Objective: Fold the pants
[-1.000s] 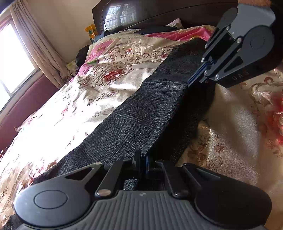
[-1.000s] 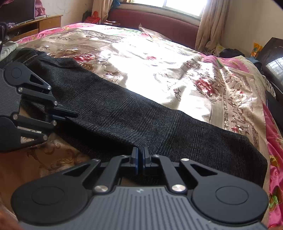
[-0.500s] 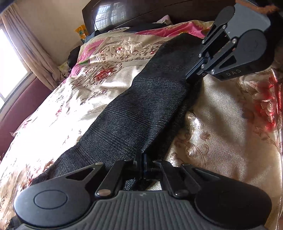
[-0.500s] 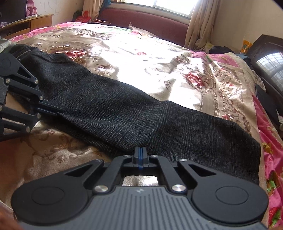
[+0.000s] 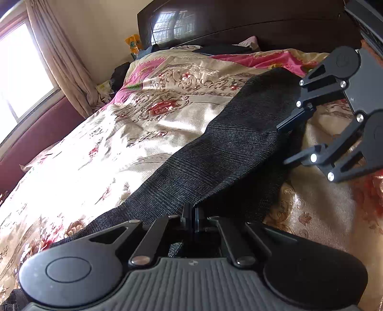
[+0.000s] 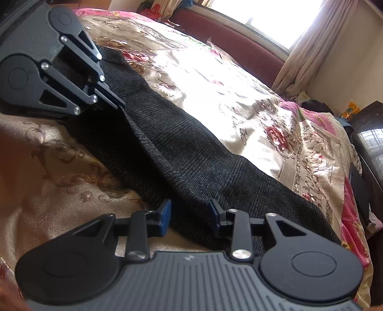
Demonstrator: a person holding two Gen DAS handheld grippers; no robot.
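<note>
Pants (image 5: 215, 153): dark grey checked fabric, laid lengthwise in a long strip on the bed (image 5: 124, 148).
Landmark, the pants. Left hand-held gripper (image 5: 192, 213): jaws pressed together, pinching the near edge of the pants. Right hand-held gripper (image 6: 190, 213): jaws opening, blue pads (image 6: 165, 216) apart on either side of a raised fold of the pants, not pressing it. Floral satin bedspread (image 6: 239, 95) under the pants. Dark headboard (image 5: 239, 21) beyond the pants' far end. Curtained window (image 6: 268, 21) across the bed from the pants.
</note>
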